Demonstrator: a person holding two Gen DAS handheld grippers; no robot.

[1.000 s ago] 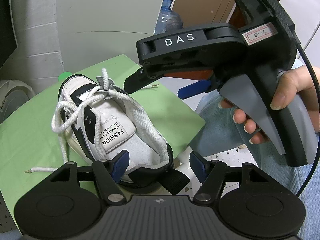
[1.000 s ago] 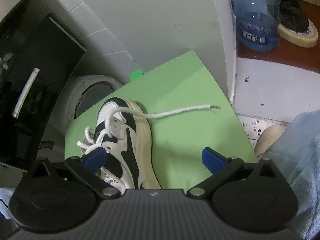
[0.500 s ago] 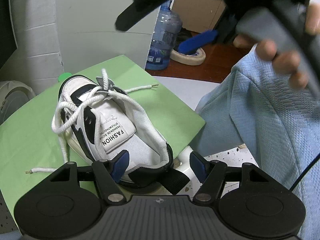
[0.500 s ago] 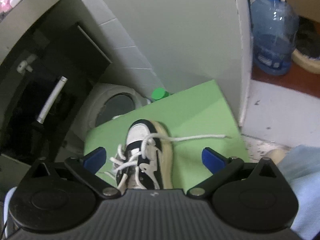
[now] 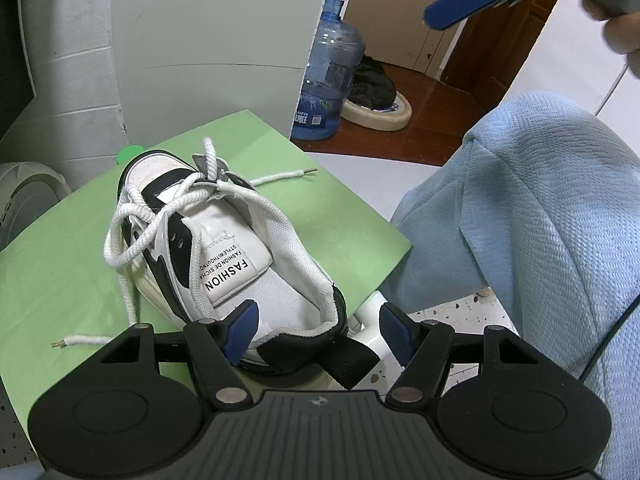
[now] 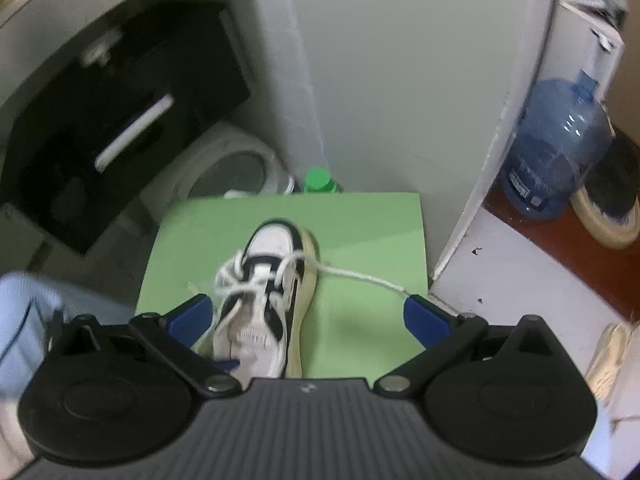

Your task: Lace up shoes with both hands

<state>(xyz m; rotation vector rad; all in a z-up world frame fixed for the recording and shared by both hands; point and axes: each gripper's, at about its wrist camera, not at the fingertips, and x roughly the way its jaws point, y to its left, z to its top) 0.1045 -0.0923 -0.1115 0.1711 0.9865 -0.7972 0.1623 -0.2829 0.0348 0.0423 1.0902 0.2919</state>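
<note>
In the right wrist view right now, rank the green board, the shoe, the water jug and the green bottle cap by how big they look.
1. Green board.
2. Shoe and water jug: they look alike in extent, and the jug stands farther off, so I leave them unranked.
3. Green bottle cap, by far the smallest.

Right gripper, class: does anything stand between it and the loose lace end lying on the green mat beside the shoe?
Nothing visible does. The right gripper hangs open above the shoe, and the lace end lies bare on the green mat, with only open air between them.
</note>
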